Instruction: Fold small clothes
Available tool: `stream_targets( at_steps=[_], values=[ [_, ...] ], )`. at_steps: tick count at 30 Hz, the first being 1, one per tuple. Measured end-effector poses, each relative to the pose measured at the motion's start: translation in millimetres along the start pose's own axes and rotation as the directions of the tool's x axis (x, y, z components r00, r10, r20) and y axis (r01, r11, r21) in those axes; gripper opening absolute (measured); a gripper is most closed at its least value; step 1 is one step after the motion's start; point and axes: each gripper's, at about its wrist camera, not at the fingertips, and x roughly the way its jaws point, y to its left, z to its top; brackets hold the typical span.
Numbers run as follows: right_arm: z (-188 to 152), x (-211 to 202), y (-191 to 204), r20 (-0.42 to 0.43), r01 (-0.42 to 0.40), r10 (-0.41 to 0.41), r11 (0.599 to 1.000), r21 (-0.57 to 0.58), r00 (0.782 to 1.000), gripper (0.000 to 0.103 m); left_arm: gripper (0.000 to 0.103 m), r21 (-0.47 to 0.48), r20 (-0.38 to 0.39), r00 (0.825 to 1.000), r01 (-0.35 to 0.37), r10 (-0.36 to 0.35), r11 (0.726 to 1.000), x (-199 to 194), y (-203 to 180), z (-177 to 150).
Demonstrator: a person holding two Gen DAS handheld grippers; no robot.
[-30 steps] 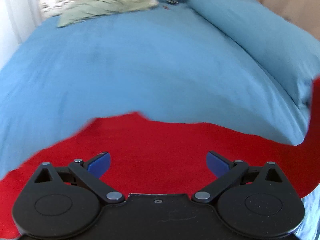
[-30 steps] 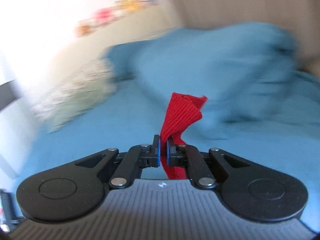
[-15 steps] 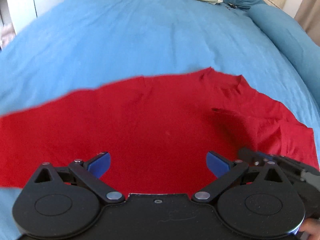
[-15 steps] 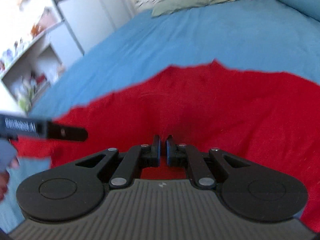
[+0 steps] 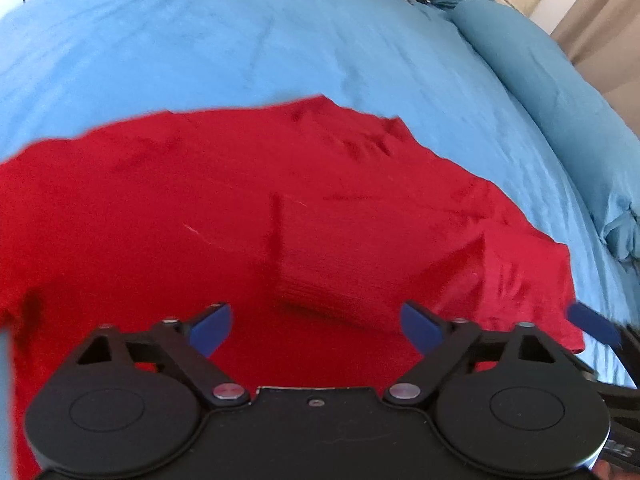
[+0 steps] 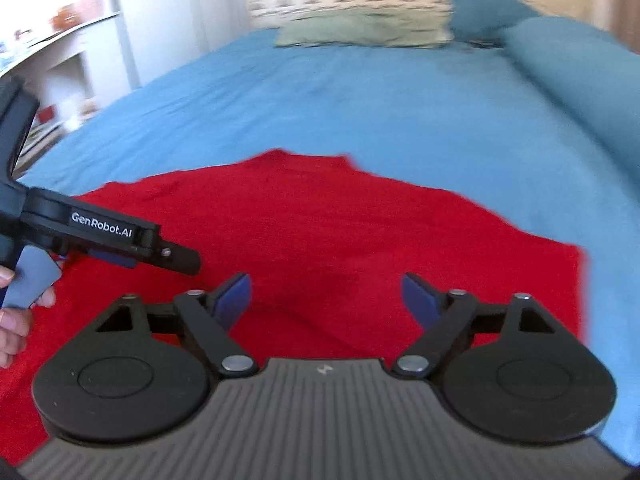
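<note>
A red garment (image 5: pixel 200 208) lies spread on the blue bedspread (image 5: pixel 240 40), with a folded flap near its middle right. It also shows in the right wrist view (image 6: pixel 320 232). My left gripper (image 5: pixel 316 326) is open and empty, just above the garment's near part. My right gripper (image 6: pixel 326 296) is open and empty, above the garment's near edge. The left gripper's body shows at the left of the right wrist view (image 6: pixel 108 236). One right fingertip (image 5: pixel 592 322) shows at the right edge of the left wrist view.
Pillows (image 6: pixel 360 28) and a rolled blue duvet (image 5: pixel 560 92) lie at the far end and right side of the bed. White shelves and a cabinet (image 6: pixel 80 52) stand to the left of the bed.
My right gripper has opened and let go of the red garment, which now lies spread on the bed. Both grippers have swung to look down over it.
</note>
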Motion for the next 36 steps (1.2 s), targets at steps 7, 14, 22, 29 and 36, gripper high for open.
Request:
stream_targets(
  at_steps=[7,14,22,29,36],
  values=[
    [-37.4,-21.2,-65.1,-0.062,0.172,-0.163,0.964,0.203,0.985,0.100,0.053,-0.074,0.077,0.994,-0.068,0.074,0.995,19.4,-14.6,1.0],
    [-60.1,-4.6,-92.6,-0.140,0.261,-0.227,0.910,0.322,0.964,0.100,0.004,-0.106,0.120,0.985,-0.109,0.121,0.988,21.5,-13.3,14.6],
    [-42.0,30.7,-86.0,-0.143,0.366,-0.342,0.906,0.213,0.929,0.100,0.004,-0.045,0.373,0.919,-0.123,0.131,0.991,-42.3,-16.7,56.6],
    [-25.6,52.4,-79.7,-0.118,0.411,-0.399,0.905,0.108,0.909,0.098,0.004,-0.068,0.441,0.866,-0.231,0.237,0.971,-68.6,28.2,44.7],
    [-31.5,47.6,-81.1,-0.088,0.436,-0.435,0.900,-0.011,0.896,0.098,0.004,-0.129,0.343,0.891,-0.268,0.296,0.955,-34.8,68.5,7.5]
  ],
)
